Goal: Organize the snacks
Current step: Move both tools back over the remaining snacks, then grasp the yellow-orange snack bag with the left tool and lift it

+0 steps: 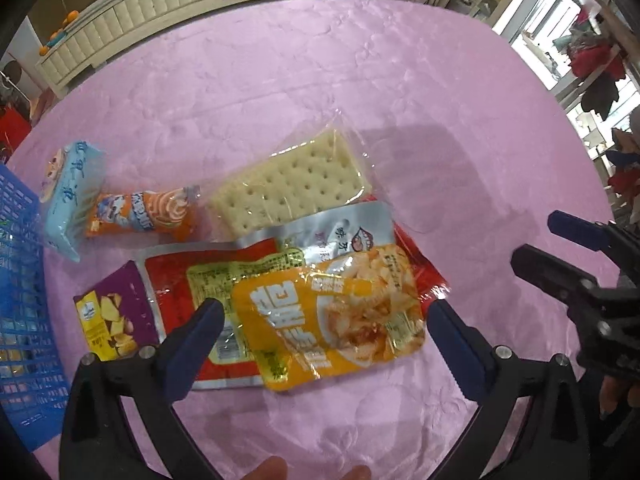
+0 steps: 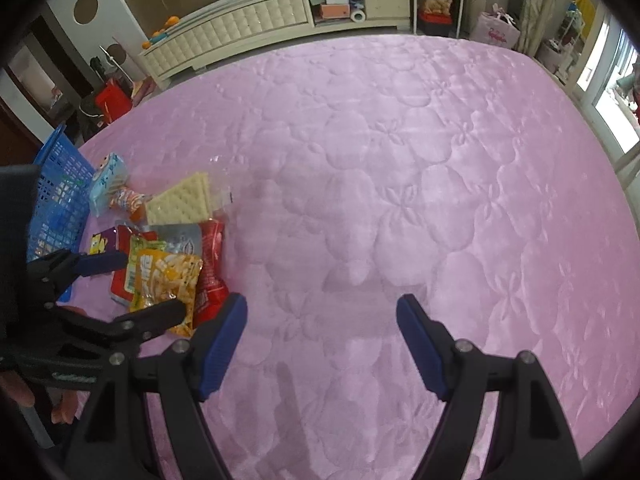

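Note:
Several snack packs lie on the pink quilt [image 1: 320, 80]. A yellow packet [image 1: 336, 316] lies on a red packet [image 1: 172, 280], with a silver packet [image 1: 344, 236] behind. A cracker pack [image 1: 292, 184], an orange pack [image 1: 140, 216], a light blue pack [image 1: 68, 200] and a purple pack [image 1: 116, 312] lie around them. My left gripper [image 1: 324, 320] is open, its jaws on either side of the yellow packet. My right gripper [image 2: 322, 312] is open and empty over bare quilt, right of the pile [image 2: 168, 264]. It also shows in the left wrist view [image 1: 560, 240].
A blue mesh basket [image 1: 20, 300] stands at the left, next to the snacks; it shows in the right wrist view [image 2: 60, 196] too. A white cabinet [image 2: 256, 24] and shelves stand beyond the quilt's far edge.

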Motion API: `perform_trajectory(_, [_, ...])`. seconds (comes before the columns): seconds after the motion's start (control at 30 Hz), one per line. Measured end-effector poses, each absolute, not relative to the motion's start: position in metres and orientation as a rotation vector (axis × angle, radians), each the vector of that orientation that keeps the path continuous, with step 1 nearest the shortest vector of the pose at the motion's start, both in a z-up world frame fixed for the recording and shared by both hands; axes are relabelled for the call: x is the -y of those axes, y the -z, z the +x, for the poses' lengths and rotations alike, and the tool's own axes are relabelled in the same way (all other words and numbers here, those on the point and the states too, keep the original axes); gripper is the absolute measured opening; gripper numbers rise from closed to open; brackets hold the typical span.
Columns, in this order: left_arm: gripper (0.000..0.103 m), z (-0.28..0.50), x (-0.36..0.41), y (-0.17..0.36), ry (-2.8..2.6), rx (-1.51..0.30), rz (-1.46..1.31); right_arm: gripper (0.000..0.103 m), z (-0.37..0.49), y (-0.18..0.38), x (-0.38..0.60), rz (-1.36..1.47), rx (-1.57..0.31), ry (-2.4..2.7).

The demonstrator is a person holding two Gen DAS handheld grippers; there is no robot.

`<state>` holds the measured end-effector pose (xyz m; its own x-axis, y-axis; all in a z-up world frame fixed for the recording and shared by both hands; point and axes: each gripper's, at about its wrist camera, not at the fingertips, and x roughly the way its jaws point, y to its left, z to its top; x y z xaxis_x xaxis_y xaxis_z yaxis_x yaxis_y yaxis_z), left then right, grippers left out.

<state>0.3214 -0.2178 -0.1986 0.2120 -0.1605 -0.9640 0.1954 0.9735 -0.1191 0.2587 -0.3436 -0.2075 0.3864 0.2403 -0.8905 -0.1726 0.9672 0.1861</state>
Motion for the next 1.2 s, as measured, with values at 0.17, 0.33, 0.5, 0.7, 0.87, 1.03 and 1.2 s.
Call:
perform_trajectory(0.17, [0.100, 0.329, 0.232, 0.206, 0.244, -1.355, 0.056, 0.081, 0.261, 0.215, 0.349, 0.084, -1.151, -0.278])
perform_trajectory(0.33, [0.100, 0.334, 0.241, 0.208, 0.214, -1.357, 0.068, 0.081, 0.260, 0.221, 0.348, 0.098, -1.159, -0.277])
perform_trajectory(0.5, [0.093, 0.330, 0.232, 0.203, 0.234, -1.367, 0.054, 0.081, 0.258, 0.217, 0.352, 0.101, -1.155, -0.271])
perform_trajectory(0.7, [0.070, 0.314, 0.231, 0.192, 0.290, -1.344, 0.068, 0.081, 0.253, 0.210, 0.342, 0.090, -1.149, -0.278])
perform_trajectory(0.87, [0.052, 0.300, 0.228, 0.179, 0.322, -1.329, 0.068, 0.081, 0.250, 0.204, 0.325, 0.069, -1.154, -0.313])
perform_trajectory(1.03, [0.044, 0.275, 0.207, 0.158, 0.338, -1.288, -0.001, 0.081, 0.249, 0.200, 0.317, 0.063, -1.161, -0.341])
perform_trajectory(1.2, [0.044, 0.259, 0.183, 0.134, 0.341, -1.227, -0.035, 0.081, 0.247, 0.191, 0.304, 0.031, -1.140, -0.392])
